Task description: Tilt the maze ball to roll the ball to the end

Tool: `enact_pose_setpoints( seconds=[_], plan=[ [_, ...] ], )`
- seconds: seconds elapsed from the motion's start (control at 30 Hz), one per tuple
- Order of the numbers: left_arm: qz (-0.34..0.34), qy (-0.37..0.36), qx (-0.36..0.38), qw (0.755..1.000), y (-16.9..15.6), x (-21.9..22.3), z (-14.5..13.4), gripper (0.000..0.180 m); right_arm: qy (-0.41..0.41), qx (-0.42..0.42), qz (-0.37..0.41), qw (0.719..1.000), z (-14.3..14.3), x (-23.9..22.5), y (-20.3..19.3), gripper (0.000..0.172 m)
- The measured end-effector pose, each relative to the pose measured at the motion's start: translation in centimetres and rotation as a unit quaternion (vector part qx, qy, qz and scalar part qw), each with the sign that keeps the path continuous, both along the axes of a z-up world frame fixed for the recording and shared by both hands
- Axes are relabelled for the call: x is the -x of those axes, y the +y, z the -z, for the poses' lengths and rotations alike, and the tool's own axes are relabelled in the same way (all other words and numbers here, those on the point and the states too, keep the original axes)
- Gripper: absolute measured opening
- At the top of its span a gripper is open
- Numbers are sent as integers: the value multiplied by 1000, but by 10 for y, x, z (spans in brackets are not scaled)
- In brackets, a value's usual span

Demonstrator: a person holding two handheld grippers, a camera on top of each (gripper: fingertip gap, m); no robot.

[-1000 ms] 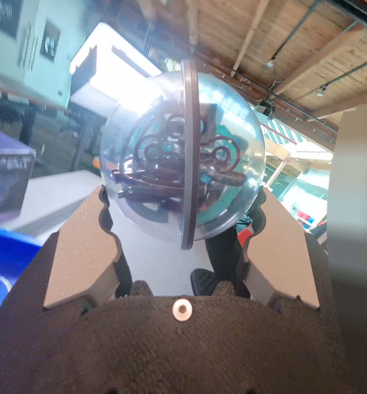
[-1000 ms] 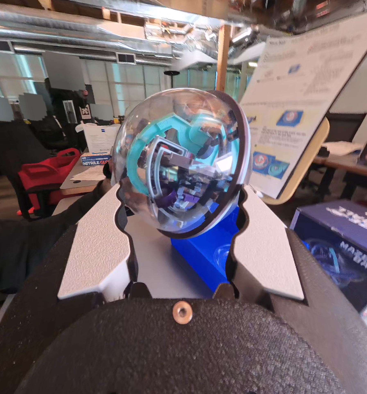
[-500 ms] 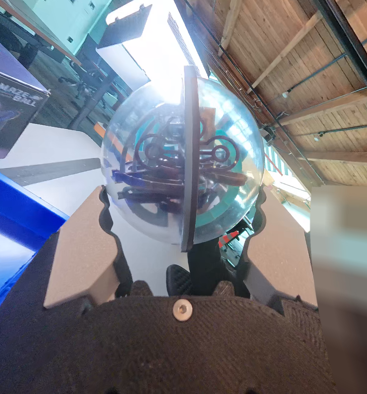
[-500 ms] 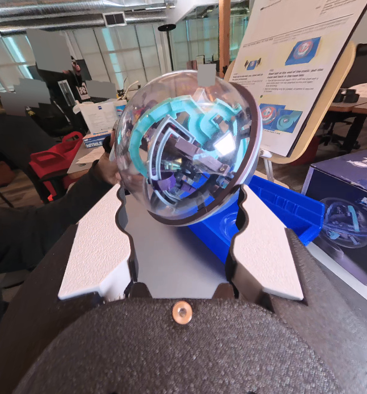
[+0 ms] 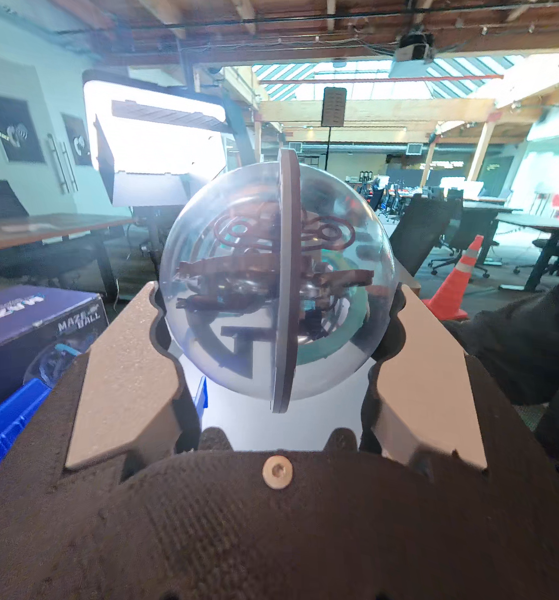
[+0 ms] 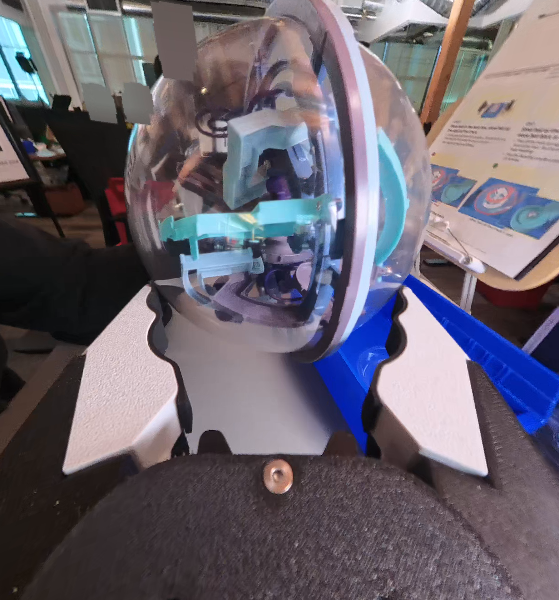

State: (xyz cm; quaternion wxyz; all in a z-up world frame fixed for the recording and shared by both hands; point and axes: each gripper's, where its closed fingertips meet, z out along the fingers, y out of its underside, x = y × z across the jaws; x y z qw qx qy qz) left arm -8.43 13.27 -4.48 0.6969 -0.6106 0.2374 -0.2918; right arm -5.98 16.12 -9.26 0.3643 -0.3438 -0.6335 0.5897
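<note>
The maze ball is a clear sphere with a dark rim band and brown, teal and grey tracks inside. My left gripper is shut on it, with a pad pressed on each side, and holds it above the white table. In the right wrist view the maze ball fills the frame. My right gripper has its jaws spread wide, and the sphere's lower part sits between its fingertips. I cannot tell whether those pads press on it. I cannot make out the small ball inside.
A blue bin sits on the table behind the sphere and also shows in the left wrist view. A dark product box stands at the left. A poster board leans at the right. A dark sleeve and an orange cone are at the right.
My left gripper has tilted from facing the ceiling to level, and the ball has turned with it. My right gripper has spread its jaws wider and moved in until the ball sits between its tips.
</note>
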Motion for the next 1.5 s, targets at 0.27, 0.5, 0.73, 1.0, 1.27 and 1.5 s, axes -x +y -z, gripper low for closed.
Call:
enact_pose_setpoints(
  seconds=[0.27, 0.5, 0.73, 1.0, 1.27, 1.5],
  plan=[
    [-6, 104, -89, 990, -25, -10, -9, 139, 42, -50, -12, 998, -8, 1, -22, 138],
    [32, 106, -181, 977, -53, -27, -29, 132, 37, -104, -34, 993, -8, -9, -41, 137],
    [38, 76, -111, 990, -41, -12, -21, 126, 58, -53, -30, 997, -24, -17, -29, 133],
    [44, 46, -90, 994, -36, -4, -19, 120, 39, -32, -19, 999, -27, -18, -22, 131],
    [10, 8, -120, 993, -44, -6, -45, 102, 42, 8, -9, 999, -43, -25, -22, 130],
    [-22, 41, -51, 998, -44, -25, -28, 130, 15, -3, 36, 999, -38, -35, -30, 130]
  ],
)
